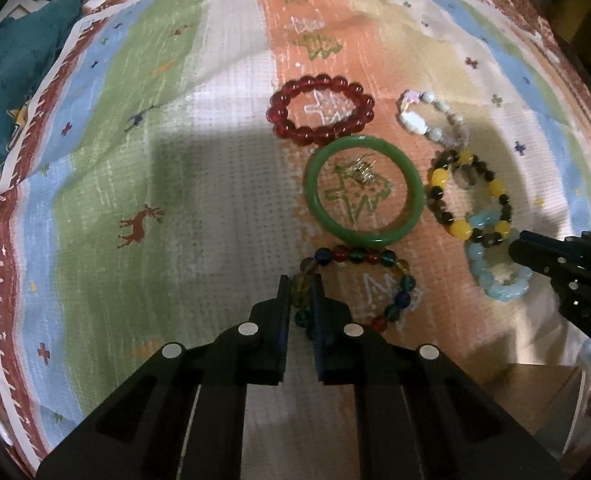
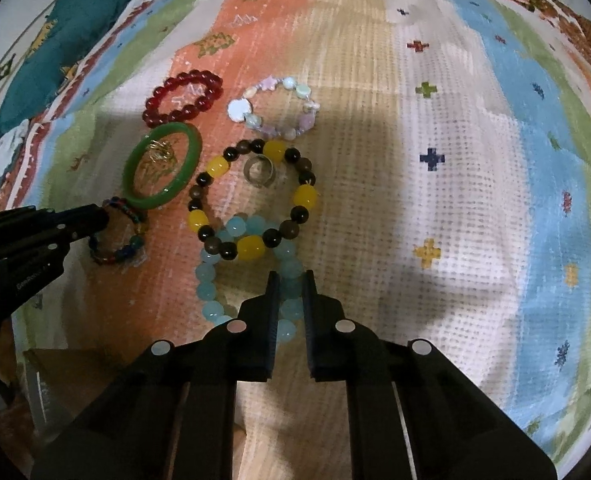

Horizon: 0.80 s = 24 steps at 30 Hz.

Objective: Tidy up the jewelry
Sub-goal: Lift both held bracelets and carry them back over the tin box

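A multicoloured bracelet (image 1: pixel 359 280) is pinched by its near-left beads between the jaws of the left gripper (image 1: pixel 300 280). A pale blue bracelet (image 2: pixel 247 280) is pinched in the jaws of the right gripper (image 2: pixel 291 276). Both lie on a striped cloth (image 1: pixel 135 160), close to its near edge. Beyond them a green bangle (image 1: pixel 363 192), a red bracelet (image 1: pixel 321 110), a yellow-and-dark bracelet (image 2: pixel 255 196) and a pastel bracelet (image 2: pixel 273 108) are laid; a ring (image 2: pixel 259 172) sits inside the yellow-and-dark one
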Tool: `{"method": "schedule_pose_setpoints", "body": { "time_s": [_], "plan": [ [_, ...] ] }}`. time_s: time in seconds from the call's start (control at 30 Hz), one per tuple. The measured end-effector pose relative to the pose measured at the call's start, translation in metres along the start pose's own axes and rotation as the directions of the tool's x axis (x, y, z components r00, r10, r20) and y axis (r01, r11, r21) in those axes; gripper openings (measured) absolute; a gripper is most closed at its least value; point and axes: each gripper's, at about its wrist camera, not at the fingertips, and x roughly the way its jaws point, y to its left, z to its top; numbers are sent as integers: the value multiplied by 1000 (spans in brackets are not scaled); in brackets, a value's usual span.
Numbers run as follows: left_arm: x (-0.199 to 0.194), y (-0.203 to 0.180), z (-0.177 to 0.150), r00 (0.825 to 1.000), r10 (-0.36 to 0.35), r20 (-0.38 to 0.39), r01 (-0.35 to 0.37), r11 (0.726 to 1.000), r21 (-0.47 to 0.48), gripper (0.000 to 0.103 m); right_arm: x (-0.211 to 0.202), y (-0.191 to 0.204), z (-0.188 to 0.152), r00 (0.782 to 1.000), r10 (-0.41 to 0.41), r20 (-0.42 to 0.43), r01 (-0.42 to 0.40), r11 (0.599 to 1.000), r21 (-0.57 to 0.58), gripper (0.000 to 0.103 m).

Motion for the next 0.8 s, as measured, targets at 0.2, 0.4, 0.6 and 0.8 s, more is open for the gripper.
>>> {"method": "schedule_pose_setpoints", "body": {
  "time_s": [0.2,0.4,0.6,0.8],
  "plan": [
    [-28,-1,-6,998,-28,61,29,1000,-3,9,-19,5,-6,999,-1,40,2,999,-34,12],
    [-48,-9,-13,993,-45,112,45,999,3,9,-41,16,-11,995,1,95,4,998,-62,12],
    [-67,-14,-16,985,-60,163,60,998,2,9,-65,32,-19,986,-23,162,41,993,-107,12],
    [-84,-14,-22,977,-88,195,91,996,-6,9,-85,45,-29,971,-31,236,63,990,-130,12]
  ]
}}
